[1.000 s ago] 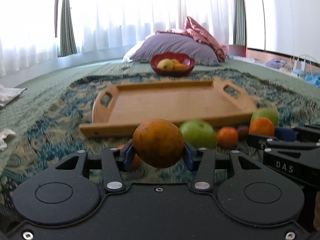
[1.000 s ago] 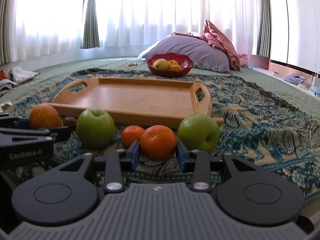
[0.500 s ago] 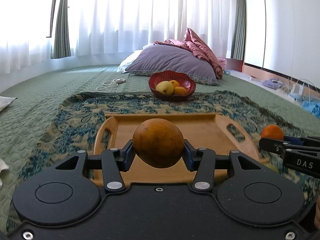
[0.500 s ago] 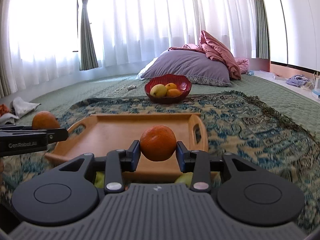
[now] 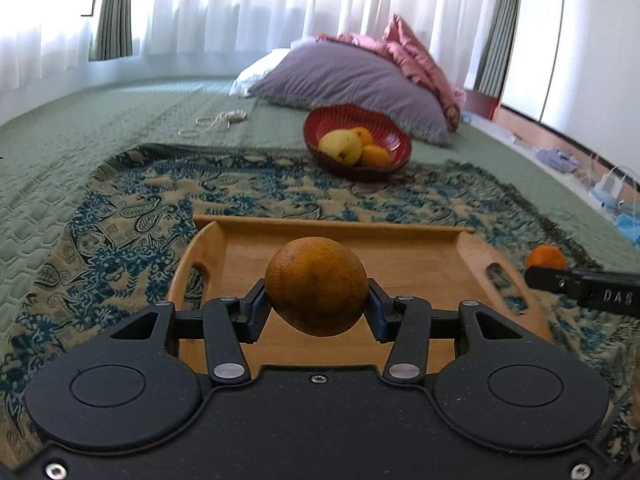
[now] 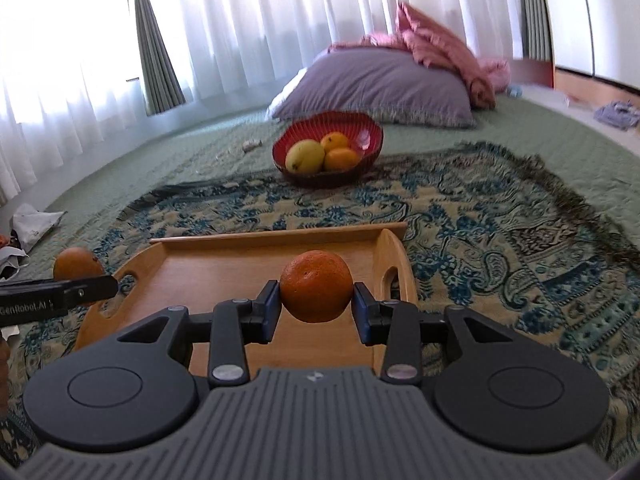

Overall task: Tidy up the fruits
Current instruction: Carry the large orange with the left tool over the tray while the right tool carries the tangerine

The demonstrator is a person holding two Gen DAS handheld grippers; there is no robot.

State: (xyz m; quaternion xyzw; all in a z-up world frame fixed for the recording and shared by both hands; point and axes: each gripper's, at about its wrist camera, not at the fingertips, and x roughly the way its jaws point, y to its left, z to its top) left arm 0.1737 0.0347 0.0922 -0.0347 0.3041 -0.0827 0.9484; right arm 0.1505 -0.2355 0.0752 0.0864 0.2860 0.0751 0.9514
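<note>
item: left gripper [image 5: 316,312]. tongs partly apart, blue pads clamped on either side of a dull brownish orange [image 5: 316,286]; fruit clear of any surface, over the near left part of the wooden tray [image 5: 416,256].

item: right gripper [image 6: 314,312]. tongs narrowly apart, pads clamped on a bright small orange [image 6: 316,286]; carried over the near right part of the same tray, just inside its right handle slot.

item: wooden tray. bare inside as far as seen, lying on the patterned blue rug [image 5: 132,216].

item: red bowl [image 6: 360,132]. far side of rug, well beyond the tray, in front of a purple pillow [image 6: 380,84]; holds a yellow fruit and two orange ones.

handling note, judged: step in hand is carriage of both oranges, to tray or bowl, which cannot be told. keep both grips firm, hold the two tools apart, lower each fruit until it rests before parting the tongs, since round fruit rolls; set them away from the rim.
</note>
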